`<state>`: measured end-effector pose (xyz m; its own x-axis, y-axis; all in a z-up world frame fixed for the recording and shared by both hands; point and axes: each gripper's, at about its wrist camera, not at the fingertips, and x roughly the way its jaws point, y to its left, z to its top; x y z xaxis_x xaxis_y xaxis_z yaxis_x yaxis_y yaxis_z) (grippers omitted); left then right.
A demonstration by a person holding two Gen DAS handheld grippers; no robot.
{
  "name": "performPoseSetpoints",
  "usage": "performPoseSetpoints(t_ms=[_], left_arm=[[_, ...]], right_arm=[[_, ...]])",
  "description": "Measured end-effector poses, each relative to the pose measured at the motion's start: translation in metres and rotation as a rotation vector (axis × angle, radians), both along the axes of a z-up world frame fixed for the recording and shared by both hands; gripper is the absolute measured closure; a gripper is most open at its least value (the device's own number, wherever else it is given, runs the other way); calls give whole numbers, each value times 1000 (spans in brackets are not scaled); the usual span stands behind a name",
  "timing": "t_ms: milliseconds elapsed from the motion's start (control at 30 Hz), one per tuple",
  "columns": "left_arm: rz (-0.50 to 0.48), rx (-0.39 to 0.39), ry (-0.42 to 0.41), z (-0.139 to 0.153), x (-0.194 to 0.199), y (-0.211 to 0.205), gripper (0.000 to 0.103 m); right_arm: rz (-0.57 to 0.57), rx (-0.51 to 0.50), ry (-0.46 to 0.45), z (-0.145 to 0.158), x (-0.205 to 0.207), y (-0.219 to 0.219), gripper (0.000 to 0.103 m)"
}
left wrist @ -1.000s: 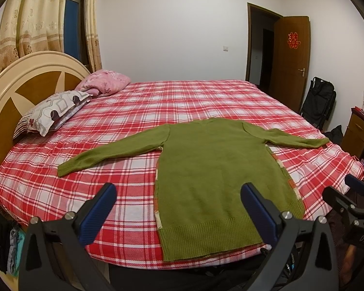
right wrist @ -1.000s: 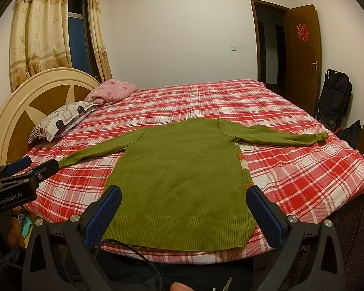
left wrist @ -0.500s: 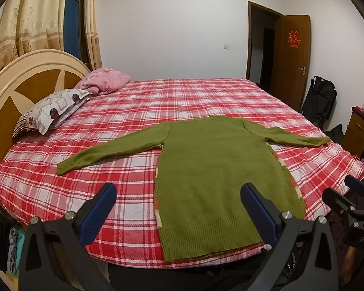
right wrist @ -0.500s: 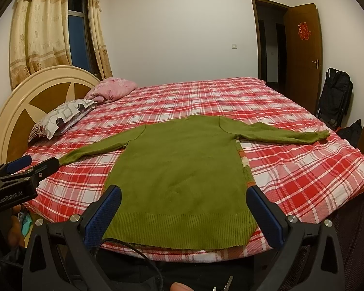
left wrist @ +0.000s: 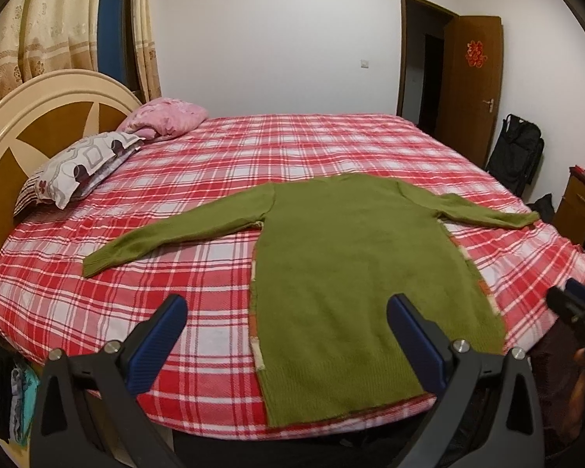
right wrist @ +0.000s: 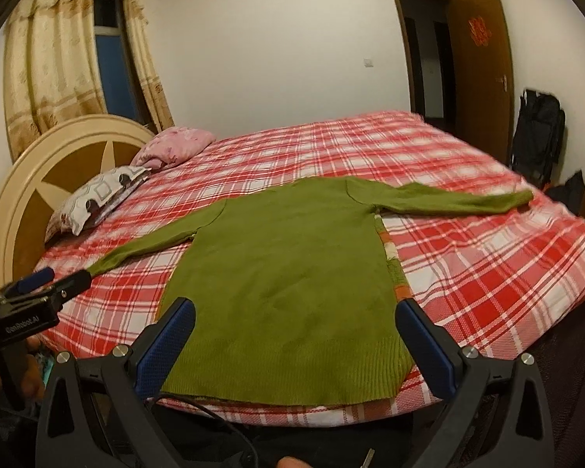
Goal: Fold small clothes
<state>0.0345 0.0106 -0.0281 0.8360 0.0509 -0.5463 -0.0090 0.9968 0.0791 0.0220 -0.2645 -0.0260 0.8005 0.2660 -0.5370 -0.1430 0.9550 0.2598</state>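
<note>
While green sweater (left wrist: 355, 273) lies flat on bed (left wrist: 199, 257), left tool (left wrist: 288, 335) and right tool (right wrist: 296, 335) hover spread, empty.

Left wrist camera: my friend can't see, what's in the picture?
A green sweater lies flat, sleeves spread, on a red plaid bed. The open left gripper hovers at its hem, holding nothing. Two pillows sit by the headboard.

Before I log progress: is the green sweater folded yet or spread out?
Spread out. The green sweater lies flat on the bed, both sleeves stretched sideways, hem at the near edge; neither open gripper touches it.
</note>
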Motion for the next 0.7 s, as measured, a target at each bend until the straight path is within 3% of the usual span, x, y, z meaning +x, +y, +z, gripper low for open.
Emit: performPoseSetpoints(t_ms=[200, 333, 400, 467, 567, 667, 700], left_arm=[[31, 90, 23, -14, 38, 12, 0], [61, 112, -12, -20, 70, 22, 0], [77, 106, -20, -27, 88, 26, 0], [82, 95, -5, -34, 104, 31, 0], [115, 77, 78, -57, 135, 38, 0], [144, 81, 119, -75, 163, 42, 0], [147, 77, 141, -84, 171, 42, 0]], right_arm=[[-59, 23, 20, -19, 33, -33, 1], [-149, -3, 60, -39, 76, -74, 2], [-195, -7, 80, -48, 95, -98, 14], [-247, 8, 131, -57, 118, -126, 38], [-340, 63, 176, -70, 151, -176, 43], [-417, 87, 187, -74, 179, -215, 58], [-452, 103, 199, -76, 191, -230, 58]])
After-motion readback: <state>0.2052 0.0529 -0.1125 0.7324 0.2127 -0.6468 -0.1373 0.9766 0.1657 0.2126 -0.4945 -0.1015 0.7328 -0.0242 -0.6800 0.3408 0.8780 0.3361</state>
